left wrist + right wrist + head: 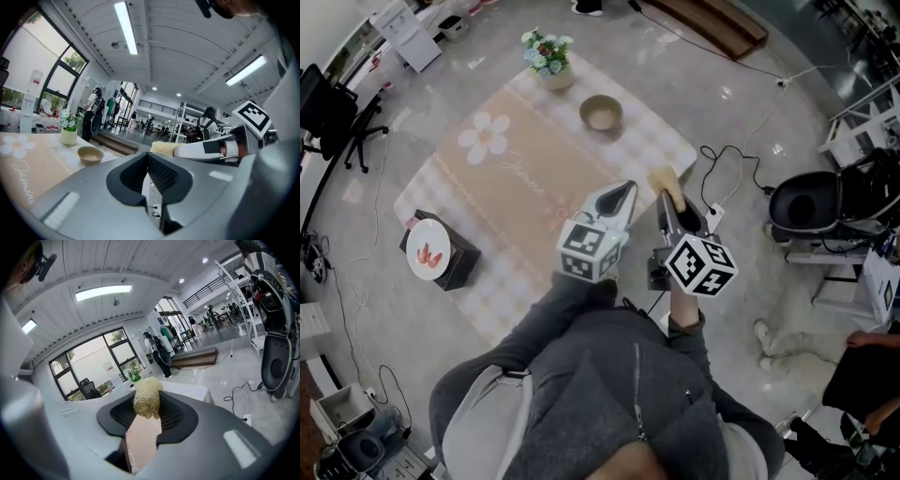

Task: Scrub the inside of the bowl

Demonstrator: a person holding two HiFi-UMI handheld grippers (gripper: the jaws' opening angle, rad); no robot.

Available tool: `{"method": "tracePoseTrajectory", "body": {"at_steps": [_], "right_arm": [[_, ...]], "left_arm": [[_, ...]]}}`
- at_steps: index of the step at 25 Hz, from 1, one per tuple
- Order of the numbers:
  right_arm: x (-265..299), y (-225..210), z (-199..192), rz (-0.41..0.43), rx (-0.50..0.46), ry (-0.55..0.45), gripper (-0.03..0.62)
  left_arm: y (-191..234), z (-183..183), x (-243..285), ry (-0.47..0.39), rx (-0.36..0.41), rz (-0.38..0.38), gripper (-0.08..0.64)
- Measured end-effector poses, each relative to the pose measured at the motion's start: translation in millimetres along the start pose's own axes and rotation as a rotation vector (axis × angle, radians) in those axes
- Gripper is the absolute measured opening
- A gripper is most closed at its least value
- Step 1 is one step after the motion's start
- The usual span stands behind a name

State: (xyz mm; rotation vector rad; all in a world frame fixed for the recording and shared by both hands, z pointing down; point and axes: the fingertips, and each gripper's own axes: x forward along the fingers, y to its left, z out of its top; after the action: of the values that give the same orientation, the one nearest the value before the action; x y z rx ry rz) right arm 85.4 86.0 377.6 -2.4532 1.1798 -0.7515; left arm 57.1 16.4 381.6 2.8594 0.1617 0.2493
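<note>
A tan bowl [602, 113] stands empty near the far edge of the table [478, 300], next to a vase of flowers [548, 58]. My left gripper [628, 187] hangs above the table's near right side, shut with nothing in it; its own view shows the bowl [90, 154] far off to the left. My right gripper [667, 201], just to the right, is shut on a scrubbing brush [664, 180] with a wooden handle [142, 439] and a pale bristle head [146, 397] that sticks out beyond the jaws. Both grippers [149, 161] [146, 417] are well short of the bowl.
A checked cloth with a beige daisy mat [516, 159] covers the table. A dark box with a white plate [428, 251] sits at the left corner. A power strip and cables [717, 211] lie on the floor to the right, near a black chair [806, 202].
</note>
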Motion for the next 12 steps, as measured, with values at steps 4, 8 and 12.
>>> {"method": "tracePoseTrajectory", "body": {"at_steps": [4, 8, 12], "right_arm": [[18, 6, 3, 0.023, -0.015, 0.010, 0.118], [28, 19, 3, 0.050, -0.035, 0.031, 0.118], [34, 25, 12, 0.069, -0.051, 0.028, 0.118]], "left_arm": [[18, 1, -1, -0.006, -0.006, 0.033, 0.009], [34, 4, -12, -0.011, -0.020, 0.078, 0.009], [40, 10, -23, -0.023, -0.015, 0.104, 0.009]]}}
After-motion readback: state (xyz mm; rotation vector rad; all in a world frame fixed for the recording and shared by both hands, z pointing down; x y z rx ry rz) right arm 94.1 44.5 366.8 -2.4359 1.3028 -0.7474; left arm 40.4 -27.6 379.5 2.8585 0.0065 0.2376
